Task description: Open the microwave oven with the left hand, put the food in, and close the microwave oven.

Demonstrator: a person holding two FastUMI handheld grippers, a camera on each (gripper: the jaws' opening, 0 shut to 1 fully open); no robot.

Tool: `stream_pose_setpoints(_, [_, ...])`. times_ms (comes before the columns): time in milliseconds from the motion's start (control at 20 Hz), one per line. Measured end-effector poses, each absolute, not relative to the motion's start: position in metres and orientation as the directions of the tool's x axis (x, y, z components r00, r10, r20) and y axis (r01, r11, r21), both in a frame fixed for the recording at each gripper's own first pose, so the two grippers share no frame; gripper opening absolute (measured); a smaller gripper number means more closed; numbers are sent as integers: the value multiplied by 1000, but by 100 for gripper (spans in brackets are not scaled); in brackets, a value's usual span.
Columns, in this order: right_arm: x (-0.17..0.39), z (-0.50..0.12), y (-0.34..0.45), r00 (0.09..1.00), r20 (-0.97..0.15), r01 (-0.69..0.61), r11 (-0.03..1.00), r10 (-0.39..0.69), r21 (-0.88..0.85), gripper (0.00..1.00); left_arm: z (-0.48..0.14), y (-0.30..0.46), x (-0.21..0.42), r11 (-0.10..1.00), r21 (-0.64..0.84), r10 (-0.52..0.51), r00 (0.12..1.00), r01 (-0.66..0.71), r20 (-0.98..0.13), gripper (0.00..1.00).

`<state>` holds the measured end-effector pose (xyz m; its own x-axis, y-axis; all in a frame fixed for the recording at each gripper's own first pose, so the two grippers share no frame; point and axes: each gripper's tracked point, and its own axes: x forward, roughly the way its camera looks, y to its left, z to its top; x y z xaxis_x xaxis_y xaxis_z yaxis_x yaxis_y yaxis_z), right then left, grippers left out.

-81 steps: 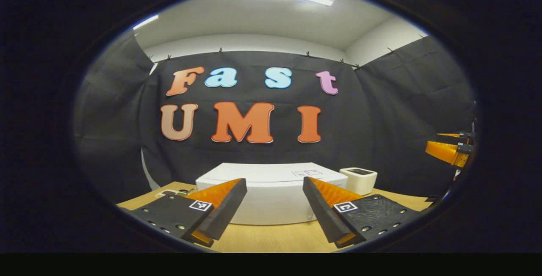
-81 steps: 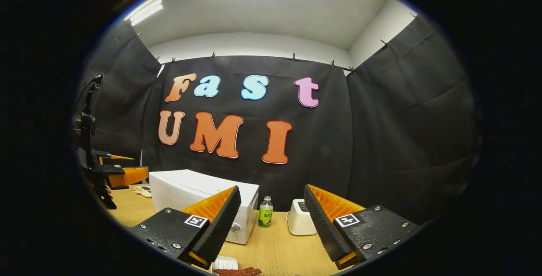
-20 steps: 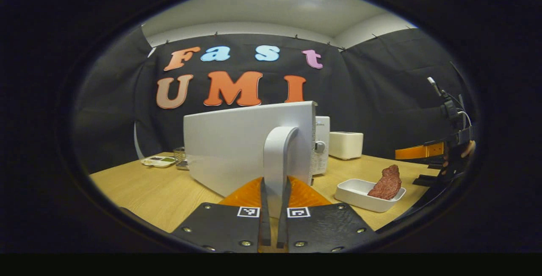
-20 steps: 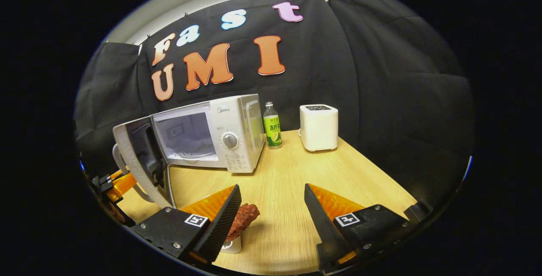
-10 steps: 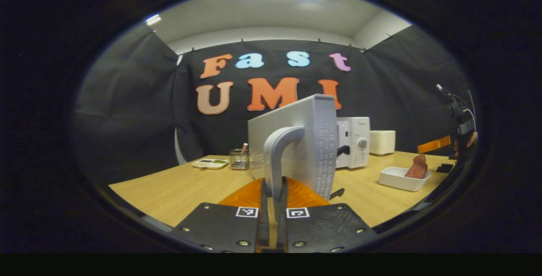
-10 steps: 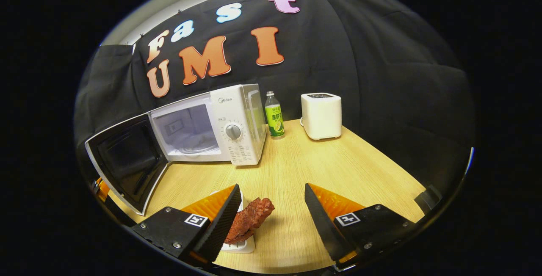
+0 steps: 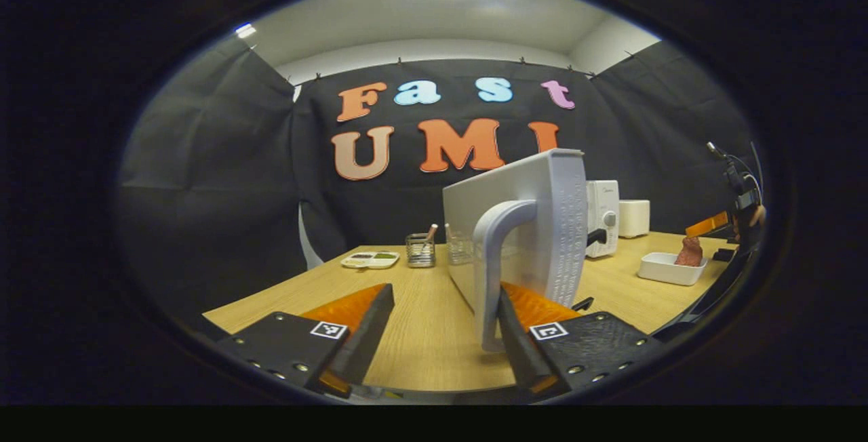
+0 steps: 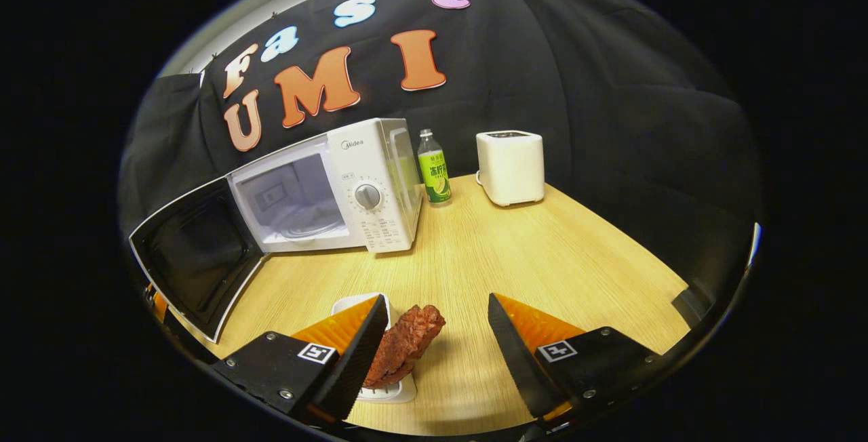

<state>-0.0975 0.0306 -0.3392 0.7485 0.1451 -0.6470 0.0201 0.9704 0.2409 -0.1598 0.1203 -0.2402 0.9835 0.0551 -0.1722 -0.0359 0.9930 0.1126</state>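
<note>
The white microwave (image 8: 369,181) stands with its door (image 8: 196,252) swung wide to the left, showing the bare cavity (image 8: 291,198). In the left gripper view my left gripper (image 7: 445,293) is open, and the door handle (image 7: 497,259) stands between its fingers, close against the right one. A reddish-brown piece of meat (image 8: 405,342) lies in a small white dish (image 8: 351,304) on the table. My right gripper (image 8: 437,302) hovers open just above it, the meat lying by the left finger. The dish (image 7: 668,269) and the right gripper (image 7: 708,225) also appear far right in the left gripper view.
A green-labelled bottle (image 8: 432,167) and a white toaster (image 8: 510,166) stand right of the microwave. Left of the door sit a wire cup (image 7: 420,250), a glass (image 7: 460,249) and a small palette tray (image 7: 369,259). The wooden table (image 8: 542,259) has free room on the right.
My left gripper has opened and released the door handle after pulling the door wide. The right gripper has come down closer over the meat in the dish.
</note>
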Motion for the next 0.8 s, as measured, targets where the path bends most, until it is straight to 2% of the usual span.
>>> stream_pose_setpoints(200, [-102,-351,31,723,-673,22,968,158,250,89,-240,128,-164,992,122,44,981,-21,-191,88])
stream_pose_setpoints(350, [-100,-354,35,710,-676,24,953,197,303,88,-232,126,-169,981,192,34,983,2,-182,89])
stream_pose_setpoints(550, [-100,-359,45,685,-678,50,911,267,409,80,-215,131,-180,966,260,45,987,-3,-155,89])
stream_pose_setpoints(650, [-104,-357,56,671,-668,58,875,322,480,71,-200,139,-182,961,275,60,990,-24,-124,88])
stream_pose_setpoints(800, [-107,-357,64,665,-653,65,842,363,535,51,-194,152,-186,971,232,80,990,-53,-112,88])
